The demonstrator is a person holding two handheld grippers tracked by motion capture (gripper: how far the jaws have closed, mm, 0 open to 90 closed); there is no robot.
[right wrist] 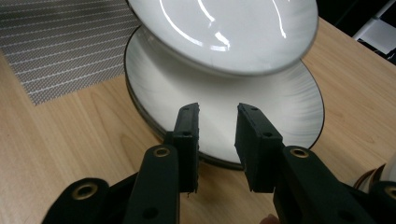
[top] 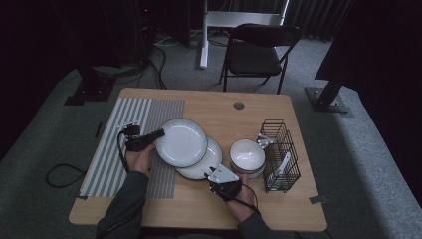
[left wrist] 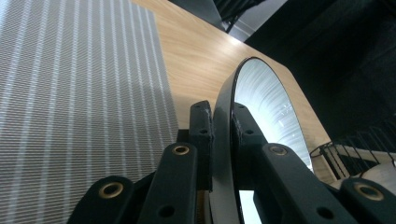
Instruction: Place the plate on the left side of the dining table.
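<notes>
**Lifting the top plate off the stack**

Holding the plate steady is the big job right now. Nearest to the person, the right gripper (top: 215, 173) sits low by the near edge of the bottom plate (right wrist: 280, 107). Its jaws are spread apart with nothing pinched between them. It should stay out of the way and not bump the bottom plate, so that plate lies flat on the tabletop (top: 219, 107).

A little farther off, the left gripper (top: 158, 134) pinches the rim of the top plate (top: 181, 142). Its jaws are pressed tight on the dark edge, one on each side. The top plate is tilted and lifted, partly over the bottom plate and partly over the striped mat (top: 127, 144).

A plate held by one edge can swing or slip, I think. So the left hand should move slowly and keep the squeeze firm. The plate should clear the bottom one fully before it goes anywhere, or the two may clink.

Farther right, a stack of bowls (top: 247, 157) stands just beside the wire rack (top: 281, 154). The rack looks like a good place for the plate. It should slide in on its edge, well apart from the bowls.
</notes>
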